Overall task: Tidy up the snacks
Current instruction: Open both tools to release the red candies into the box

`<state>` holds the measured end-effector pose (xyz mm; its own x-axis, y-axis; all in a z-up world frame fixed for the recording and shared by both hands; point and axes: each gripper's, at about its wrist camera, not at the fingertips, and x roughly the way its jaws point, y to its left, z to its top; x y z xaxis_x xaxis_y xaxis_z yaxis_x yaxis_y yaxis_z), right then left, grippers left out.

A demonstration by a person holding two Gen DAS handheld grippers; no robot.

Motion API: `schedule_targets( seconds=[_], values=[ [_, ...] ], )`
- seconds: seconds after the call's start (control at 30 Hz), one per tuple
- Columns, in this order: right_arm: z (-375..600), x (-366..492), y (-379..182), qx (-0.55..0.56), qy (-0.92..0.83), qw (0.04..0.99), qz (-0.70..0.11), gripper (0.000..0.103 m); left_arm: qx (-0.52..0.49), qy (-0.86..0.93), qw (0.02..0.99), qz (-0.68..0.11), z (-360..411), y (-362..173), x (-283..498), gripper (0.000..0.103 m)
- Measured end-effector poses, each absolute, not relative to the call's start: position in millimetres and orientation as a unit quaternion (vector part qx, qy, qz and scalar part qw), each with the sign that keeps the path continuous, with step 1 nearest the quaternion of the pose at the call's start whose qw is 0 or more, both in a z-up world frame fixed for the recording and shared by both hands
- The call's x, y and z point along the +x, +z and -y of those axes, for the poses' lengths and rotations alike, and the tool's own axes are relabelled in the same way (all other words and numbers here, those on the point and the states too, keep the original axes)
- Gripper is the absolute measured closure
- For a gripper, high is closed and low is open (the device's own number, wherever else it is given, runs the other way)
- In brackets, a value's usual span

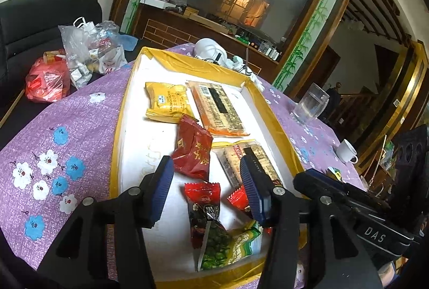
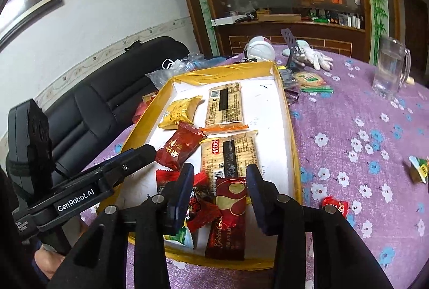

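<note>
Snack packets in yellow-rimmed white tray (image 1: pixel 270 112): dark-red gold-printed bar (image 2: pixel 230 211) below unclenched right gripper (image 2: pixel 221 183); red candy wrapper (image 1: pixel 202 197) under released left gripper (image 1: pixel 206 176); glass mug (image 2: pixel 391 69) well apart.

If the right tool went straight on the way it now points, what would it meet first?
Probably the dark red Golden-labelled bar lying in the yellow-rimmed tray: it sits between the open fingers of the right tool. How far below is unclear.

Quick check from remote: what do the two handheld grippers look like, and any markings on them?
Both are black plastic with blue ribbed finger pads and silver pivot bolts. The left gripper reads "GenRobot.AI" in white in the right wrist view; the right gripper reads "DAS" in the left wrist view.
</note>
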<state>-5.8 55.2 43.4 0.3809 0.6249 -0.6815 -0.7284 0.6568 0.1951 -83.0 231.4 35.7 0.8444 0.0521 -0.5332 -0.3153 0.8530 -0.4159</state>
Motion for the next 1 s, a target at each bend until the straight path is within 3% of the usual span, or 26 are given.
schedule_targets(
  seconds=[0.77,1.0],
  values=[
    [-43,-8,51,-0.056,0.407,0.833,-0.372,0.061,-0.259,0.137,0.926,-0.236,-239,37,-92,0.053],
    [-45,-13,51,-0.064,0.411,0.832,-0.367,0.057,-0.200,0.111,0.947,-0.225,-215,50,-90,0.039]
  ],
)
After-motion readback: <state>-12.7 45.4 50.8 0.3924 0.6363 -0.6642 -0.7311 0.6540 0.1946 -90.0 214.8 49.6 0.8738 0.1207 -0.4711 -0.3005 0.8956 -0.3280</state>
